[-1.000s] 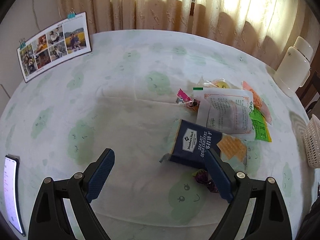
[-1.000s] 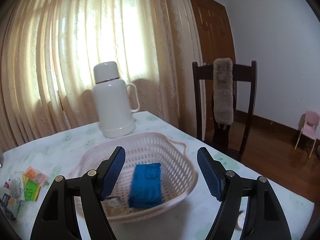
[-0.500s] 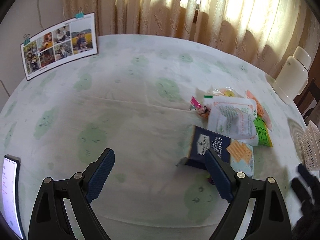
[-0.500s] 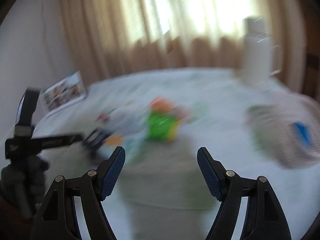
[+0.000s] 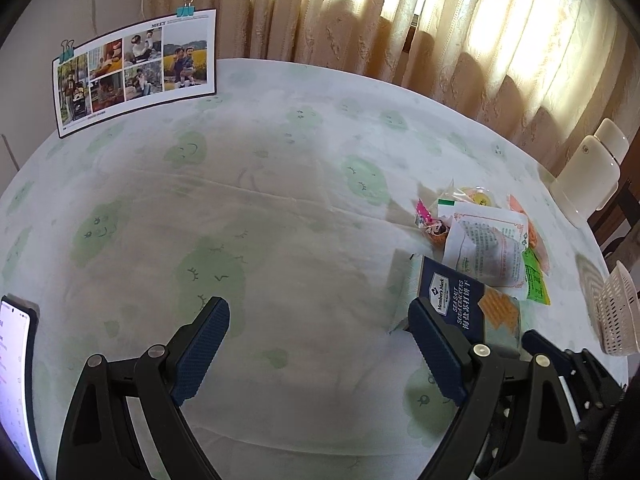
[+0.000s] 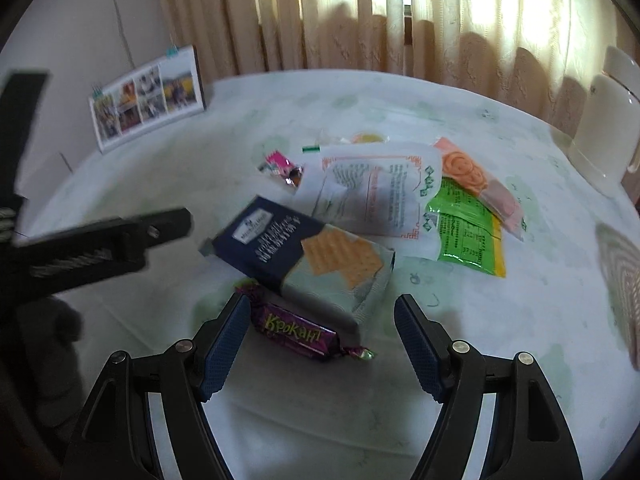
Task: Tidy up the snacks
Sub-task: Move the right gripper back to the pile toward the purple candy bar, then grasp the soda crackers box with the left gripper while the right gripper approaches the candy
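Snacks lie in a pile on the table. A navy cracker pack (image 6: 304,256) lies in front, with a purple wrapped candy (image 6: 296,332) just before it. Behind are a white printed packet (image 6: 372,196), a green packet (image 6: 468,228), an orange packet (image 6: 476,180) and a small pink candy (image 6: 280,162). My right gripper (image 6: 320,344) is open, low over the purple candy, which lies between its fingers. My left gripper (image 5: 316,344) is open and empty over bare cloth, left of the cracker pack (image 5: 460,304). The pink basket (image 5: 616,312) shows at the right edge.
A white thermos (image 5: 588,172) stands at the far right by the curtain. A photo calendar (image 5: 136,68) stands at the back left. A phone (image 5: 16,380) lies at the left edge. The left gripper's arm (image 6: 92,248) shows at the left of the right wrist view.
My right gripper has swung from above the basket to the snack pile and now hangs over the purple candy. My left gripper has drifted left, away from the cracker pack.
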The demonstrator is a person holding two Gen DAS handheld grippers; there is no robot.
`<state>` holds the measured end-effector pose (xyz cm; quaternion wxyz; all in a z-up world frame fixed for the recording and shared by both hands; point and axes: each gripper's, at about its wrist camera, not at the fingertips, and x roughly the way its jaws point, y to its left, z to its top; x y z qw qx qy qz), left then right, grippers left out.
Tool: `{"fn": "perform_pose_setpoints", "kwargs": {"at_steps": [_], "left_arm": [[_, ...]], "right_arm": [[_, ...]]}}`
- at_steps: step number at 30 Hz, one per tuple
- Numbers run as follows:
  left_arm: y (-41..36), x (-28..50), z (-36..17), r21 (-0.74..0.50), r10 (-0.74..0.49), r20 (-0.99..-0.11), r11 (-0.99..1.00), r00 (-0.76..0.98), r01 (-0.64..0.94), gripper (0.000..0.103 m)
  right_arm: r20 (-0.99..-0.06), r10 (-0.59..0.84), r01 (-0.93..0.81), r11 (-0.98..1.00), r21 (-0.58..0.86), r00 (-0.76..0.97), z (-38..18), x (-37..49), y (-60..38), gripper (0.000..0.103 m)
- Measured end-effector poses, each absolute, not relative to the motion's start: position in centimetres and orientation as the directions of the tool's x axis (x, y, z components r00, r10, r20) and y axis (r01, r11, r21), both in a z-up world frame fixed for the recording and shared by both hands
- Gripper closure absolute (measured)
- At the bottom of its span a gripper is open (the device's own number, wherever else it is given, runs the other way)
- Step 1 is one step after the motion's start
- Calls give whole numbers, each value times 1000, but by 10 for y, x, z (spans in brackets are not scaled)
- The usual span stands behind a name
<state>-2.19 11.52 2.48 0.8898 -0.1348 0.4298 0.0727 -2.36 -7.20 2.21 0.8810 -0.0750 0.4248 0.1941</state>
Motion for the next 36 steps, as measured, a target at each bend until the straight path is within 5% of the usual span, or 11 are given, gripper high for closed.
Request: {"fn": "perform_pose_setpoints", "kwargs": {"at_steps": [16, 28, 35, 36], "left_arm": [[111, -20, 21, -166, 7, -798, 959, 603, -230, 14], [105, -16, 15, -138, 22, -812, 964, 584, -228, 14], [107, -17, 15, -147, 19, -812, 961, 584, -236, 14], [108, -17, 15, -150, 16, -812, 960, 584, -235, 14]], "right_arm": [[-790, 186, -263, 964, 33, 584, 17, -23, -153, 27], [-760, 350, -275, 933, 232, 547, 27, -21, -173, 28], [-779, 308, -309, 938, 154, 546, 17, -9, -140, 57], [-780, 299, -308, 941, 144, 549, 17, -9, -141, 68]]}}
